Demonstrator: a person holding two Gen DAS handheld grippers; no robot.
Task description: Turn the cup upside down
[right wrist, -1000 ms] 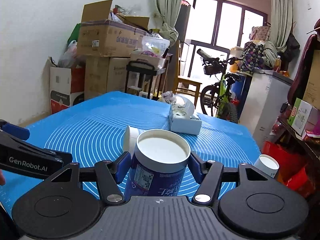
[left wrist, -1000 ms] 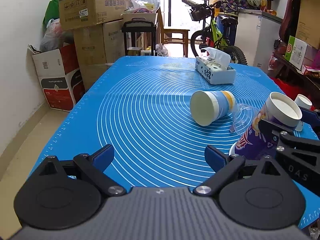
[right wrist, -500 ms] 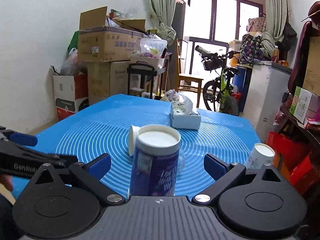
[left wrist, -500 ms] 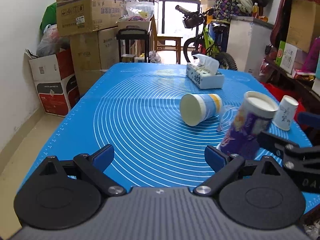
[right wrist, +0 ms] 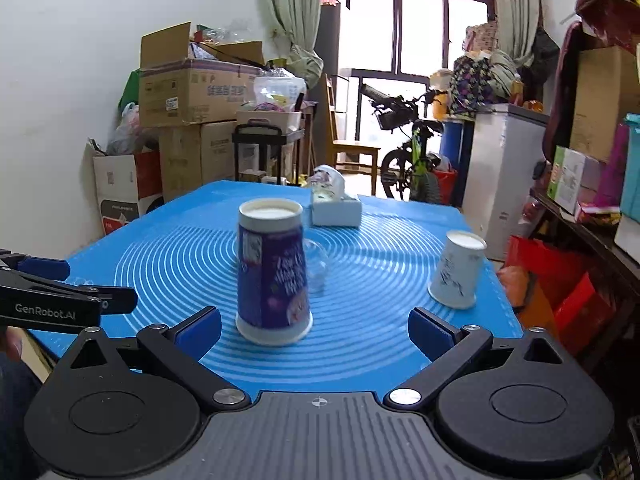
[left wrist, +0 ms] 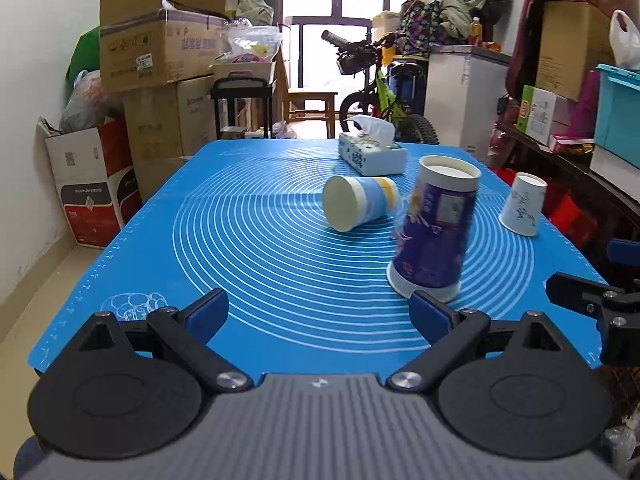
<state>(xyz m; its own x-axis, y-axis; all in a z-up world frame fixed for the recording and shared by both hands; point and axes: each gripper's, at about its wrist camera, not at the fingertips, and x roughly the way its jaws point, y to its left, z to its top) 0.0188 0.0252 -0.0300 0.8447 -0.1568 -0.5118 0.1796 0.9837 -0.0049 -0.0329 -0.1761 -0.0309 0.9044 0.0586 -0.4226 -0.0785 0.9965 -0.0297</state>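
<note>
The tall purple printed paper cup [right wrist: 272, 276] stands inverted on the blue bench [right wrist: 380, 344]; right tool [right wrist: 316, 330] spread wide, empty, left tool [left wrist: 320, 314] likewise; a careless brush nearby could topple it

**Two low views along the mat**

Your left wrist camera sits low at the near edge of the mat [left wrist: 248, 248], facing the window, with the purple cup [left wrist: 434, 232] close on its right. Your right wrist camera looks the same way from further right; there the purple cup [right wrist: 272, 272] stands left of centre. Both views share the mat [right wrist: 380, 264], tissue box [left wrist: 372, 152] and white cup [right wrist: 458, 274].
</note>
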